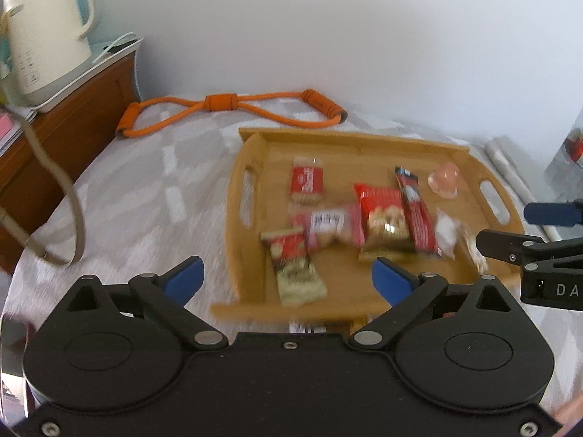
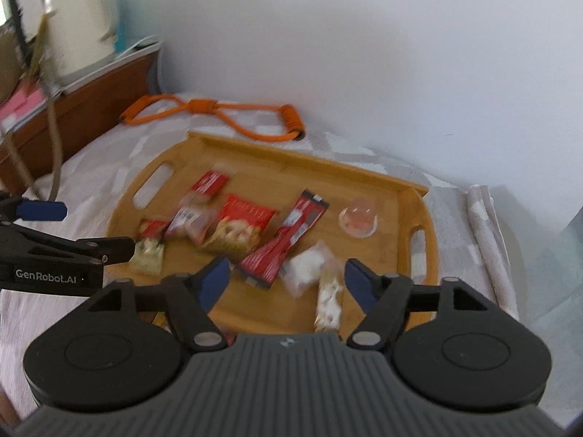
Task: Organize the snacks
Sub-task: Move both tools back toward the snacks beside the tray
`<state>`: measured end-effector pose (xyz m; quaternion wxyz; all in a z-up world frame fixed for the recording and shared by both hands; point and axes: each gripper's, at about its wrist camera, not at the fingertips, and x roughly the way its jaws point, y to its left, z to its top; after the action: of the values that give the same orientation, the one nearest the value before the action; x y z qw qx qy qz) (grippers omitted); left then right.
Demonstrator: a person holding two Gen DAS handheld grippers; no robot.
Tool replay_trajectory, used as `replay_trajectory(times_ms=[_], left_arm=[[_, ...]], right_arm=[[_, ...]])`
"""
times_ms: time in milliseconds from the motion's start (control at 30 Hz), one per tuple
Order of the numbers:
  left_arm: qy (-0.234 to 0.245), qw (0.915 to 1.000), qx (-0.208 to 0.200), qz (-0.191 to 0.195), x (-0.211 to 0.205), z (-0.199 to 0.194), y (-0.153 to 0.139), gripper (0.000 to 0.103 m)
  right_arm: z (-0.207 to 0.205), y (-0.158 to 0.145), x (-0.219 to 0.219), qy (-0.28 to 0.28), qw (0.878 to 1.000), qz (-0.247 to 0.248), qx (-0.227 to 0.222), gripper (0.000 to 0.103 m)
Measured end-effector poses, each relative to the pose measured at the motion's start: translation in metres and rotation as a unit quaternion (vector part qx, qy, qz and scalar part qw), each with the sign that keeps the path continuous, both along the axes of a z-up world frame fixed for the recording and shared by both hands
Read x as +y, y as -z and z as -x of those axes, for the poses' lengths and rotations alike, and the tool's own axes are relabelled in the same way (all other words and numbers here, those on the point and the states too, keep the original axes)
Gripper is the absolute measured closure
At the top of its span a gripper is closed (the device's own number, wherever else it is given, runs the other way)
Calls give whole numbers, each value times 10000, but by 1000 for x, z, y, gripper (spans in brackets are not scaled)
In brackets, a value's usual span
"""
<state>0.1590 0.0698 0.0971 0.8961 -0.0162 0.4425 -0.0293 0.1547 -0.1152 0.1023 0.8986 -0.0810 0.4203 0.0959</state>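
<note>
Left gripper (image 1: 288, 278): nearest the lens in its own view, jaws spread wide with nothing between them, held above the near rim of the tray
Right gripper (image 2: 286, 282): also spread wide and empty, poised over the tray's near right part
Wooden tray (image 1: 255, 134): lies on a pale patterned cloth, its long axis left to right, a handle slot in each short end
Nearest packets: a brown-and-red packet (image 1: 295, 266) near the front left edge, long axis running roughly front to back; a white wrapped sweet (image 2: 304, 267) and a pale bar (image 2: 329, 300) at the front right
Middle packets: a red snack bag (image 1: 384, 215) leaning on its neighbours; a long red stick pack (image 2: 288, 238) lying on a diagonal, top end toward the far right
Far items: a small red packet (image 1: 308, 182) and a clear jelly cup (image 2: 359, 218) standing alone
Progress: every snack visible is on the tray, but loosely heaped; sorting or aligning appears to remain
Beyond the tray: an orange resistance band (image 1: 233, 107) by the wall, a cream kettle (image 1: 43, 32) at left
</note>
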Motion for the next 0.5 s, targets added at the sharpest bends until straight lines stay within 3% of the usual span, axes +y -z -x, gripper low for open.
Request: replay_trajectory(times_ms=[167, 400, 433, 500], left_arm=[[-31, 9999, 93, 110, 7, 26, 6, 4], [-31, 9994, 305, 145, 9, 44, 31, 5], [-32, 9993, 329, 154, 9, 44, 35, 7], [48, 9990, 384, 216, 7, 44, 42, 27]], right_arm=[[18, 10, 9, -77, 9998, 19, 190, 17], [16, 39, 7, 379, 9962, -326, 717, 17], [14, 42, 7, 421, 9957, -332, 760, 17], [10, 49, 8, 458, 9947, -346, 849, 17]])
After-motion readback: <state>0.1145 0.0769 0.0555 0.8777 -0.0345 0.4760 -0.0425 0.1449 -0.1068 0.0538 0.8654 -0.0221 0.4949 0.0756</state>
